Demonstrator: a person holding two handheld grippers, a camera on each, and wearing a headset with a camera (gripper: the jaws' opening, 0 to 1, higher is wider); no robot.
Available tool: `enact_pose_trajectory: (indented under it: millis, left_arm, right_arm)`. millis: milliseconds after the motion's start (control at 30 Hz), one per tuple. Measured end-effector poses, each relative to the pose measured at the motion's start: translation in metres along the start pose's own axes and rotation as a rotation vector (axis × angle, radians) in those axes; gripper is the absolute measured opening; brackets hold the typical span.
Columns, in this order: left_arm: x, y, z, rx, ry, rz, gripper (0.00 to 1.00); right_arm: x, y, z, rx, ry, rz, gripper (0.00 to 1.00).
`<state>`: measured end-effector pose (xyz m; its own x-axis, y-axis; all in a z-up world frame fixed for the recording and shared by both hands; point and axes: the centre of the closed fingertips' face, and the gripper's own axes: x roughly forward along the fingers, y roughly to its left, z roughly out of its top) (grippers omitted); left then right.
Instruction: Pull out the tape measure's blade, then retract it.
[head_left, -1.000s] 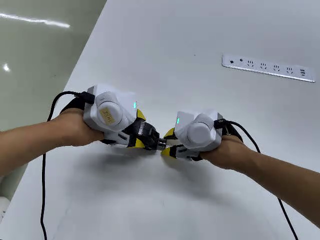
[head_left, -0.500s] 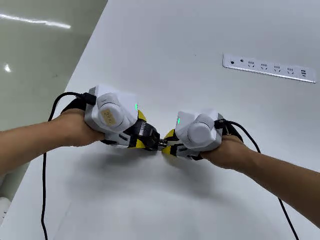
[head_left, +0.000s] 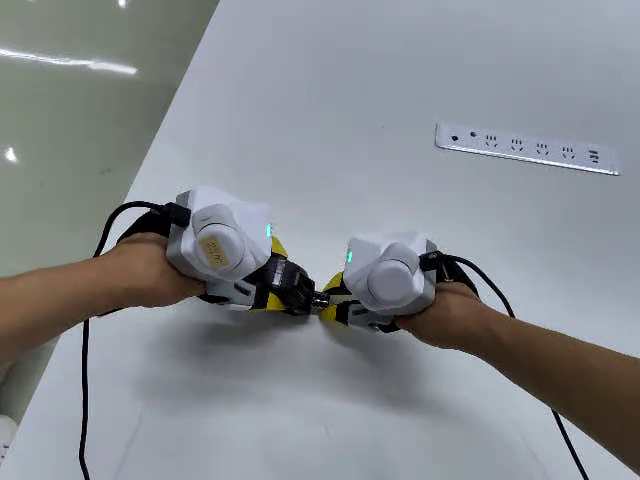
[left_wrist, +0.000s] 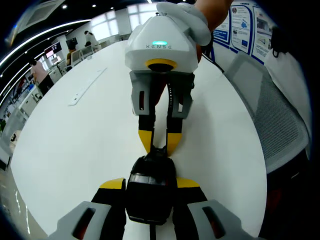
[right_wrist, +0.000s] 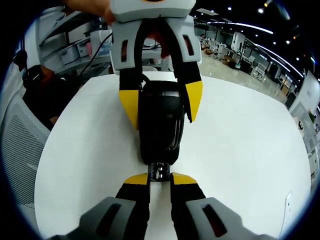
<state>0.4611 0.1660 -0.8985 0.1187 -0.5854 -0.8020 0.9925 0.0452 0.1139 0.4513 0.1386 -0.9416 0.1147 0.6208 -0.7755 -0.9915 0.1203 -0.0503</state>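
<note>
The left hand-held gripper has its yellow-tipped jaws clamped on either side of the black tape measure, which sits upright between them with its mouth facing away from the camera. In the right gripper view, the right hand-held gripper has its jaws drawn almost together on the blade tip, a small metal end that pokes out at the case mouth. Hardly any blade shows between the tip and the case. The tape measure fills the gap between the left hand-held gripper's yellow fingertips just beyond it.

From the head view the two tools meet nose to nose just above the table. The left hand-held gripper holds the tape measure, and the right hand-held gripper comes in from the opposite side, its tips touching the case's front. The left gripper view shows the right hand-held gripper head on, its tips pinched at the case mouth.

A left hand and a right hand grip the white housings. A black cable trails from the left tool and another cable from the right. A white power strip lies flat on the table well apart from the work, on the far right. A grey mesh chair stands beside the table edge.
</note>
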Motion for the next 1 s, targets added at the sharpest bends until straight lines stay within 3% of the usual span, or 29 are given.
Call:
enact_pose_trajectory:
  millis: [400,1000]
  left_arm:
    - [0.0006,0.0008,-0.0024,0.021,0.023,-0.007,0.32]
    - [0.0007,0.0006,-0.0008,0.014,0.035,-0.010,0.31]
  right_arm:
    - [-0.0028,0.0011,0.0012,-0.026,0.003,-0.017,0.13]
    - [-0.0088,-0.0009,-0.0054,0.016,-0.014,-0.027,0.13]
